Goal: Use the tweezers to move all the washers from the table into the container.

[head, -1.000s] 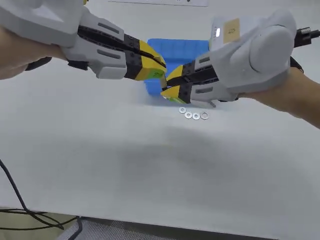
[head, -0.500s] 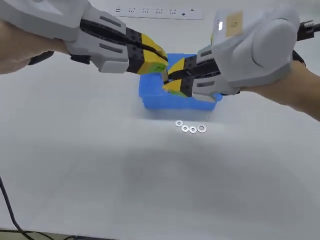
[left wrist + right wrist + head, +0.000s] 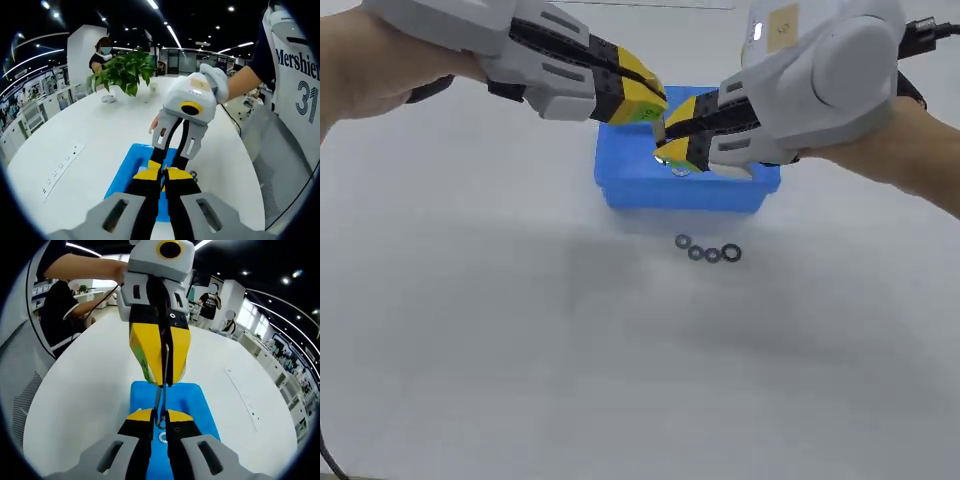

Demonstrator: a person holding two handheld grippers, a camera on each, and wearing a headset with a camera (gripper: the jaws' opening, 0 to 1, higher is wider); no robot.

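The bench (image 3: 520,350) is smooth, matt white. The container (image 3: 650,192) is smooth blue plastic with a faint sheen. The washers (image 3: 707,251) are grey metal, the tweezers (image 3: 160,397) thin bright metal. The fingers (image 3: 638,85) are matt yellow-and-black plastic.

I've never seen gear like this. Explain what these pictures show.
No robot here: a person holds a two-jaw hand tool in each hand. The head view comes from a headset camera looking down at the work; the round views come from cameras riding on the left gripper and the right gripper. Both pairs of jaws are closed on thin metal tweezers above a blue container, where one washer lies. Four washers sit in a row on the white table.
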